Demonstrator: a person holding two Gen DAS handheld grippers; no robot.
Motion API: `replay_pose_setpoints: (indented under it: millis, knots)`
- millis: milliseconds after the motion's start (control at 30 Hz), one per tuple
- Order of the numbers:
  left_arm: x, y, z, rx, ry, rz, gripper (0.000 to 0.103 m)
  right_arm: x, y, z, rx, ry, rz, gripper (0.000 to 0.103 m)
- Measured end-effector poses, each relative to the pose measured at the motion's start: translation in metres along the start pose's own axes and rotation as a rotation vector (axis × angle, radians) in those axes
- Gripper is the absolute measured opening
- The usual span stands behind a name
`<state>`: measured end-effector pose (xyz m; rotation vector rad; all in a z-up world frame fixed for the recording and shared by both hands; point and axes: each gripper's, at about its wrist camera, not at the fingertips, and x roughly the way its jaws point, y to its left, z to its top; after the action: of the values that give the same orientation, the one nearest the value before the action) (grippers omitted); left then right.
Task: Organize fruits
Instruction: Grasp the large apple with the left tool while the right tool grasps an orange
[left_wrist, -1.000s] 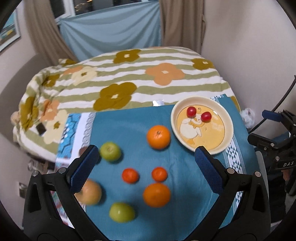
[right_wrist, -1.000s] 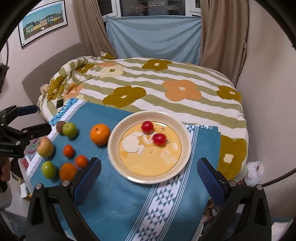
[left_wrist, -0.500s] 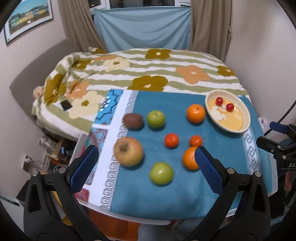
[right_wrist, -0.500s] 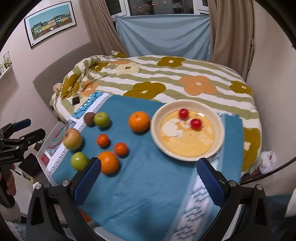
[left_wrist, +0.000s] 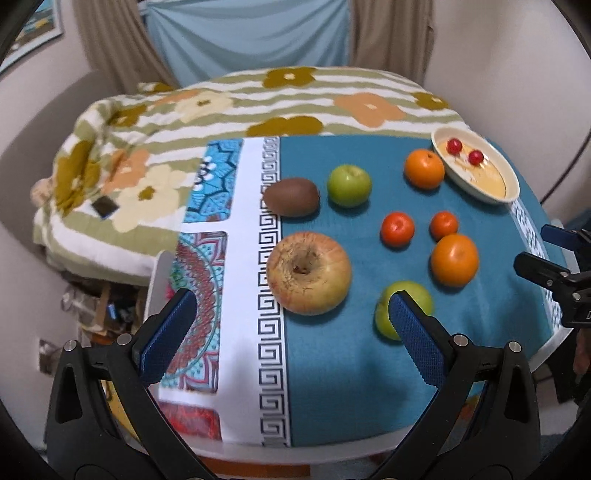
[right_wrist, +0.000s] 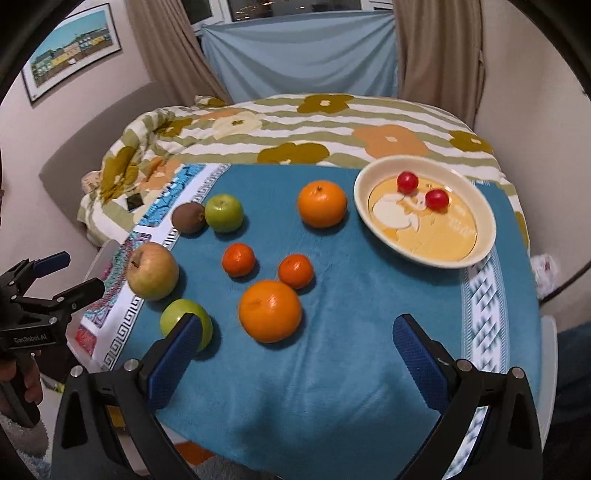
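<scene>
Yellow-pink and round, the big apple (left_wrist: 308, 272) lies straight ahead of your left gripper (left_wrist: 291, 326), its dimple turned up toward you, so no axis matters; it sits on the white key-pattern border of the cloth (left_wrist: 369, 369). Your left jaws stand wide apart and hold nothing, and they are the nearer pair. A green apple (left_wrist: 402, 314) sits just behind the left gripper's right finger, so keep clear of it, I'd judge. Your right gripper (right_wrist: 295, 354) is likewise spread wide and empty, with the large orange (right_wrist: 269, 311) ahead of it. The plate (right_wrist: 480, 210), holding two cherry tomatoes (right_wrist: 437, 199), lies far right with bare room. The worktop's near-left edge is close.
</scene>
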<state>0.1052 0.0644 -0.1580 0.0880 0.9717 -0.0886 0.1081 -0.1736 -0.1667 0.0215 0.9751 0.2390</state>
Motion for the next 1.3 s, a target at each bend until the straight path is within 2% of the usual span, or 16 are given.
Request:
replay_pose_setpoints:
  millis: [367,500,733,1100,1300]
  knots:
    - [0.061,-0.002,0.000,0.102,0.031,-0.096,0.103,0.040,0.018,-0.012,0.103,0.019,-0.083,0.103]
    - [0.074,-0.002,0.003,0.112,0.052,-0.116,0.095,0.048,0.020,-0.012,0.117,0.021,-0.103,0.100]
    - [0.087,-0.009,0.005,0.152,0.064,-0.129,0.082,0.057,0.021,-0.009,0.142,0.015,-0.121,0.097]
    - [0.088,-0.009,0.004,0.168,0.080,-0.128,0.081,0.067,0.029,-0.006,0.109,0.023,-0.124,0.090]
    - [0.085,-0.006,-0.001,0.167,0.083,-0.117,0.081,0.077,0.030,-0.006,0.101,0.045,-0.115,0.075]
